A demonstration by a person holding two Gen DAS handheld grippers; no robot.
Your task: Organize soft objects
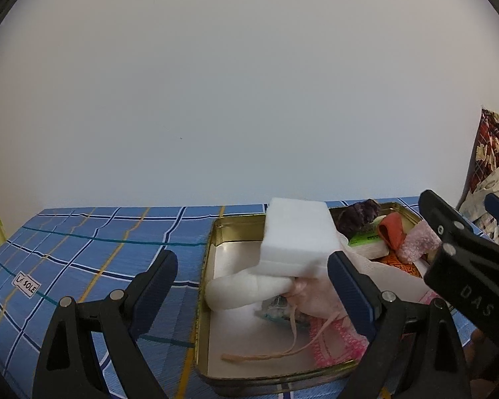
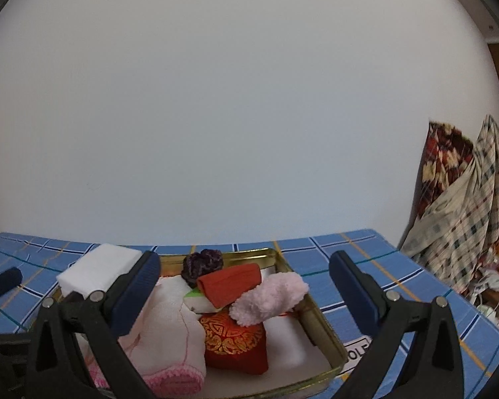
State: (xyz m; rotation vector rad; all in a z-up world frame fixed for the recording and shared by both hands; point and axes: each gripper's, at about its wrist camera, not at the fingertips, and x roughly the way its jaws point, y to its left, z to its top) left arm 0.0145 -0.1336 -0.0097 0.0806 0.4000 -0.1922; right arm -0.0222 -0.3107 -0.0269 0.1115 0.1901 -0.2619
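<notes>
A gold tin tray (image 1: 205, 266) (image 2: 319, 319) on the blue checked tablecloth holds several soft things. A white sponge block (image 1: 296, 236) (image 2: 99, 269) lies tilted on top of the pile, above a white stuffed roll (image 1: 243, 289). Beside them are a purple scrunchie (image 2: 203, 262), an orange-red roll (image 2: 229, 282), a pink fluffy piece (image 2: 269, 297), a red and gold pouch (image 2: 233, 339) and a white cloth with pink trim (image 2: 169, 326). My left gripper (image 1: 252, 289) is open just before the sponge. My right gripper (image 2: 246, 286) is open over the tray, holding nothing.
The tablecloth (image 1: 83, 249) covers the table up to a plain white wall. A "SOLE" label (image 1: 28, 286) lies on the cloth at left. Patterned fabrics (image 2: 465, 206) hang past the table's right edge. A thin beige cord (image 1: 282, 349) trails across the tray floor.
</notes>
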